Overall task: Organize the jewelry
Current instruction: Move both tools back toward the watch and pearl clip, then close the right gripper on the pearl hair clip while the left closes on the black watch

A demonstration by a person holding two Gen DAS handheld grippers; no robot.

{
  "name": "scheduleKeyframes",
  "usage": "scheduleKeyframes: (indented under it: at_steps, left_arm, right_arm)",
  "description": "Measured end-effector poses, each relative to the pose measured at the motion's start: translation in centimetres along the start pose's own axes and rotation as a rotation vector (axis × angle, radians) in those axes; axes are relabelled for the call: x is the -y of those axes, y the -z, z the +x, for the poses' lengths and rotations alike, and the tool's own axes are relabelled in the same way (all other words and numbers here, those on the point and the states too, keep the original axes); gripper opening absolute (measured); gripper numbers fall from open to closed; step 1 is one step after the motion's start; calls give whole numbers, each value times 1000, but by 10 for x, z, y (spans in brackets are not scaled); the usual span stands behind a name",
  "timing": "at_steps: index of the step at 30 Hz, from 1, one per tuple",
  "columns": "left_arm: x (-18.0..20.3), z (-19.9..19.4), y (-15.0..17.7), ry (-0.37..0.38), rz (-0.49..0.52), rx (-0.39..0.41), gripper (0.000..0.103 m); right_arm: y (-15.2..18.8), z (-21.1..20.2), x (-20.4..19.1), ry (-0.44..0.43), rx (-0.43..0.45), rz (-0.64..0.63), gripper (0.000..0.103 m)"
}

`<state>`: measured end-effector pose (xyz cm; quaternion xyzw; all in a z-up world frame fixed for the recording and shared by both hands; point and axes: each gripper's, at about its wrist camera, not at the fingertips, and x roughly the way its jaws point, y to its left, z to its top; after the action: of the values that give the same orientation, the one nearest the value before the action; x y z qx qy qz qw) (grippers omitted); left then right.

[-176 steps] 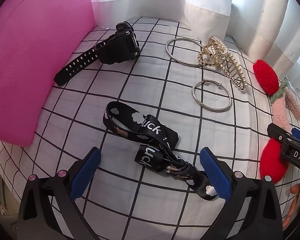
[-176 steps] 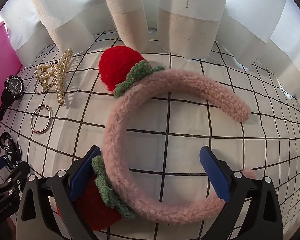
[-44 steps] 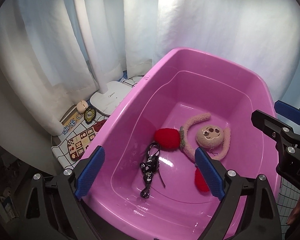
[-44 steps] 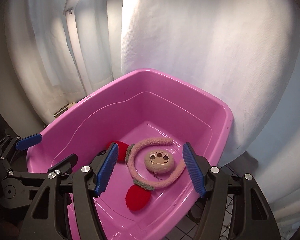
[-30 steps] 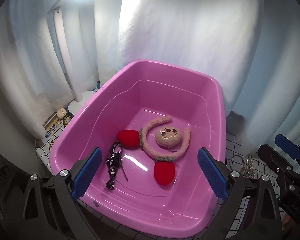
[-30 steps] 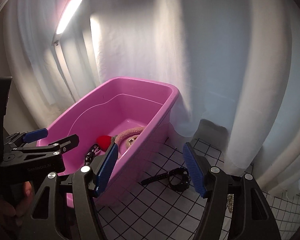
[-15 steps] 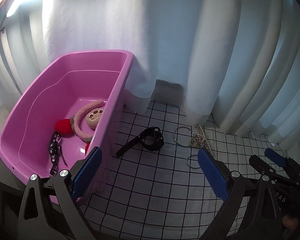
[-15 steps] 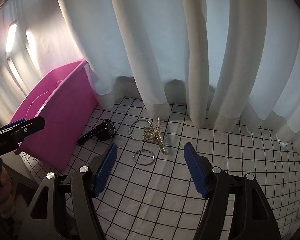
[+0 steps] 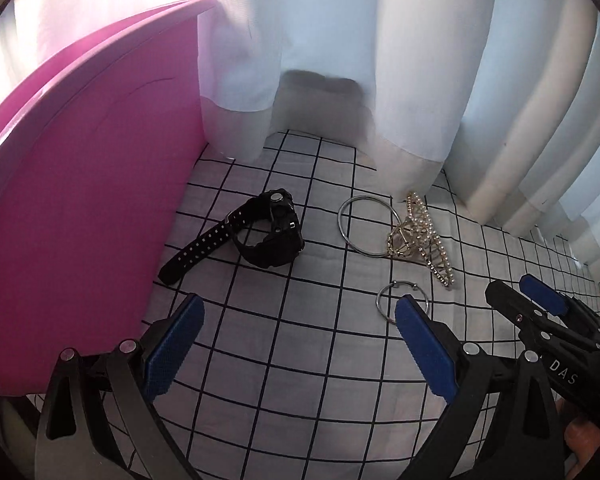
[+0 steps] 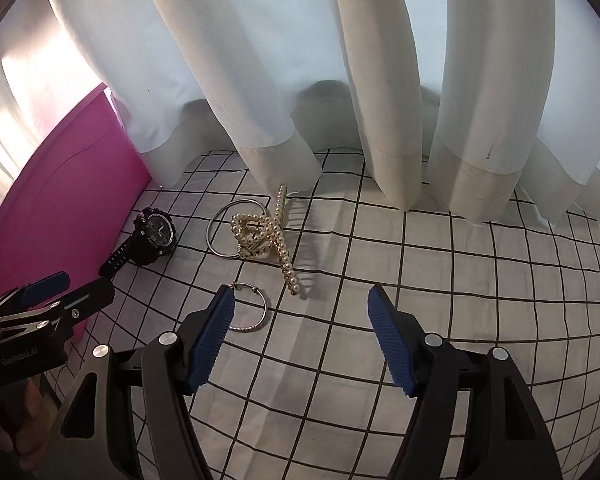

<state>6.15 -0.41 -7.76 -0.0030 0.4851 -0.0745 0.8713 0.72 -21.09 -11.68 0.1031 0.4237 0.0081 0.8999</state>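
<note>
On the checked cloth lie a black watch, a large silver bangle, a pearl hair claw resting partly on that bangle, and a small silver ring bangle. My left gripper hovers open and empty above the cloth, nearer than the watch. My right gripper is open and empty too; its left pad overlaps the small bangle in the picture. The pink tub stands at the left, its inside hidden.
White curtains hang along the back edge of the cloth and touch it behind the jewelry. The other gripper shows at the edge of each view, right and left. Checked cloth stretches out to the right.
Both grippers have swung away from above the pink tub, rightward and down toward the cloth. The watch, bangles and hair claw now look larger and closer. Both stayed open.
</note>
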Motion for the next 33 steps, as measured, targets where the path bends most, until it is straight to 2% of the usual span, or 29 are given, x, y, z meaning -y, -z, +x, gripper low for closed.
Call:
scheduleKeyframes:
  at_steps: [7, 10, 23, 31, 32, 33]
  left_arm:
    - [-14, 28, -12, -43, -28, 44, 95]
    - [-17, 38, -16, -61, -23, 46, 95]
    - [-18, 66, -20, -48, 13, 41, 95]
    - [-15, 83, -19, -23, 14, 4, 95]
    - [-15, 85, -19, -14, 12, 0, 94]
    - [-15, 86, -18, -11, 10, -4, 93]
  right_arm:
    - [-8, 39, -6, -36, -2, -24, 66]
    - [-11, 54, -10, -25, -15, -37, 66]
    - [-18, 86, -21, 42, -46, -111, 66]
    - [-25, 96, -23, 40, -37, -133, 65]
    - [-26, 97, -23, 39, -36, -132, 62]
    - [-26, 97, -22, 46, -33, -133, 55]
